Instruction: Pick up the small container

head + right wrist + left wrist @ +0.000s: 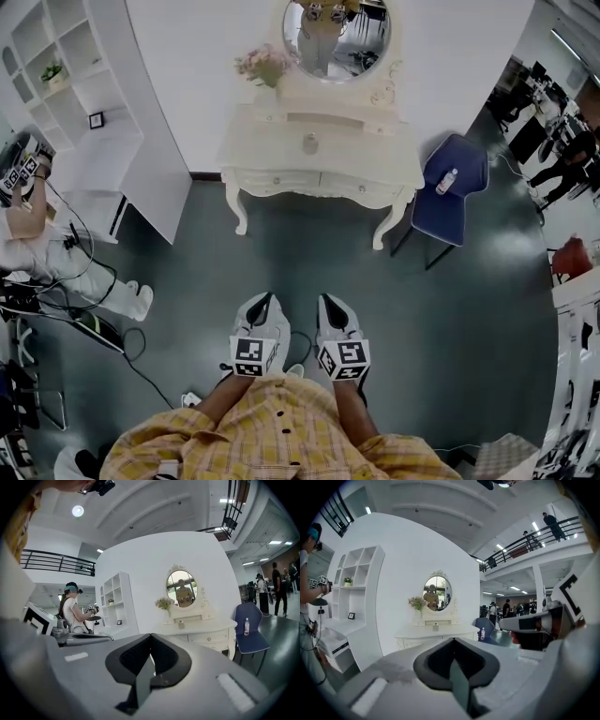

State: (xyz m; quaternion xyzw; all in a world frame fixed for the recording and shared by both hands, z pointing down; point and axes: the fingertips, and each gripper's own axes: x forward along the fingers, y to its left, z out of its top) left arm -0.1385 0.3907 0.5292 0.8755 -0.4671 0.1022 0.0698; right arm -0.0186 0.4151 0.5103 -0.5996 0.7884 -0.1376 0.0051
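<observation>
A dark floor (309, 272) was seen to fill most of the head view, backed by a curved white wall (206, 56). A white shelf unit (66, 84) was set against that wall at the left, with another person (23, 234) and trailing cables (94, 309) on the floor near it. A white table (281, 150) was placed at the wall straight ahead, and a blue chair (469, 211) was set just beside its right end. An oval mirror (336, 33) was mounted above the table. The left tongs (265, 298) and right tongs (326, 300) were held side by side, well apart from the table, with a stretch of floor between; both were fully closed on nothing. Flowers (264, 64) were placed left of the mirror, and a bottle (447, 181) was laid on the chair seat. The small container (309, 143) was stood mid-table, below the mirror.
</observation>
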